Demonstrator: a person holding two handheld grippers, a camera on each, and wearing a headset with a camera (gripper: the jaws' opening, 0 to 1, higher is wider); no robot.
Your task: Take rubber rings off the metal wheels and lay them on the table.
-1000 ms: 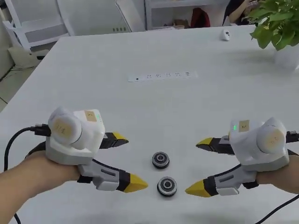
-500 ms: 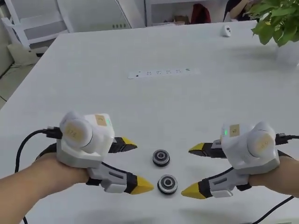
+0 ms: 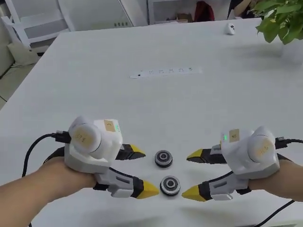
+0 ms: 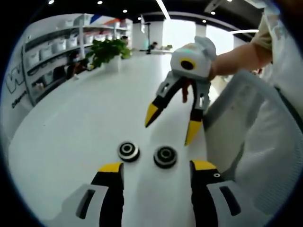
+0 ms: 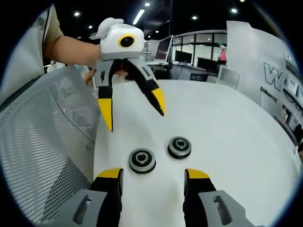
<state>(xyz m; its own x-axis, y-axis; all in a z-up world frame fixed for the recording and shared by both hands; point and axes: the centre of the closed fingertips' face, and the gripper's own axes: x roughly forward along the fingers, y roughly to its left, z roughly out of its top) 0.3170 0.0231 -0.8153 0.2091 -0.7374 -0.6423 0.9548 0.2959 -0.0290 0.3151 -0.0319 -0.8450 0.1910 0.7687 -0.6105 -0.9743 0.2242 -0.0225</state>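
The white worktop carries the left gripper and right gripper by its near edge. They face each other, jaws spread wide and empty. Between them the far wheel and near wheel lie flat, axles pointing up.

Two small round wheels, both lying flat on the white bench, hubs facing up. The farther wheel has a dark rubber ring around a silvery metal centre with a dark hole. The nearer wheel looks the same (its ring is on too). They sit just beside each other, a narrow gap between, not touching.
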